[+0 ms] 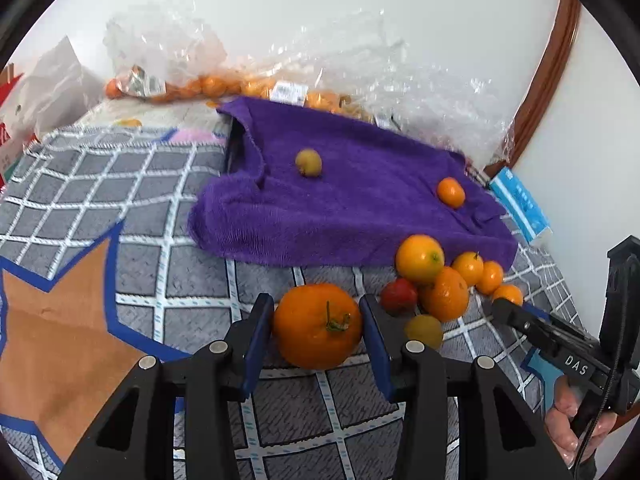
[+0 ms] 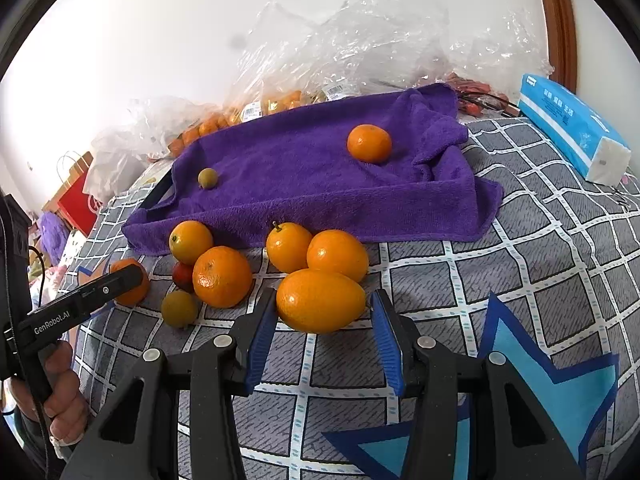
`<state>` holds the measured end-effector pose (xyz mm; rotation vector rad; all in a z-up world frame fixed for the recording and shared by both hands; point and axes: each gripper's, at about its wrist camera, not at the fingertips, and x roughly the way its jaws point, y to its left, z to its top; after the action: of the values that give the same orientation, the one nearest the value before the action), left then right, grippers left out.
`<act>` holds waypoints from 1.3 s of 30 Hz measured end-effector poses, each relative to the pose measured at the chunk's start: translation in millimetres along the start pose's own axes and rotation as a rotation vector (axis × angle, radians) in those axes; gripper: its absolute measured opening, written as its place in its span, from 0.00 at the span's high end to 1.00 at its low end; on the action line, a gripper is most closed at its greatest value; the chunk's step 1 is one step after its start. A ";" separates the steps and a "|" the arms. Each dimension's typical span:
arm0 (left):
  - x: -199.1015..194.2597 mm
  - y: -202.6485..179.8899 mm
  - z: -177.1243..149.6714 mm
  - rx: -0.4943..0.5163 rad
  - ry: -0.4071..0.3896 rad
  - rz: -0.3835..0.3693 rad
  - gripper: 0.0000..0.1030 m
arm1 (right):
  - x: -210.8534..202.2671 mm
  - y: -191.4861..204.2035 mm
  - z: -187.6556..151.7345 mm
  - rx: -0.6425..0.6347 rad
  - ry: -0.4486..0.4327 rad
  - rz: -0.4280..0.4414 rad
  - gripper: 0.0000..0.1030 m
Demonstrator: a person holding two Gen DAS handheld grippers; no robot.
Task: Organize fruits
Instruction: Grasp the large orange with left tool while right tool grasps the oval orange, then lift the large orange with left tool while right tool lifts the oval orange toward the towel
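On the near checked cloth (image 1: 168, 216), the left gripper (image 1: 318, 330) clamps a stemmed orange (image 1: 318, 326); the right gripper (image 2: 324, 332) brackets an oval orange fruit (image 2: 320, 300), its left pad touching, its right pad apart. Beyond lies the purple towel (image 2: 304, 184).

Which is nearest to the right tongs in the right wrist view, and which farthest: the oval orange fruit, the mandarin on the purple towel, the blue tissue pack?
1. Oval orange fruit, between the right tongs.
2. Mandarin, on the purple towel.
3. Blue tissue pack, far right.
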<state>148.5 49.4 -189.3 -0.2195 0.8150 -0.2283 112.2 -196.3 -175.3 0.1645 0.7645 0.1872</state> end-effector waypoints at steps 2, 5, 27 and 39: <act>1.8 -1.1 -0.2 0.004 0.007 0.010 0.59 | -0.7 -0.9 -0.4 0.002 -0.003 0.000 0.54; 2.4 -0.9 -0.9 0.005 0.011 0.008 0.59 | -0.4 -1.8 -0.5 0.005 -0.003 0.003 0.54; -21.6 -6.8 -2.7 0.031 -0.109 -0.024 0.59 | -12.0 -1.1 -2.7 0.009 -0.061 0.002 0.54; -28.6 -4.1 -0.5 0.017 -0.156 -0.008 0.60 | -13.5 0.9 -3.7 -0.004 -0.067 -0.027 0.54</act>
<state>128.6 53.6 -168.8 -0.2223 0.6570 -0.2226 100.0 -198.2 -168.7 0.1560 0.6990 0.1569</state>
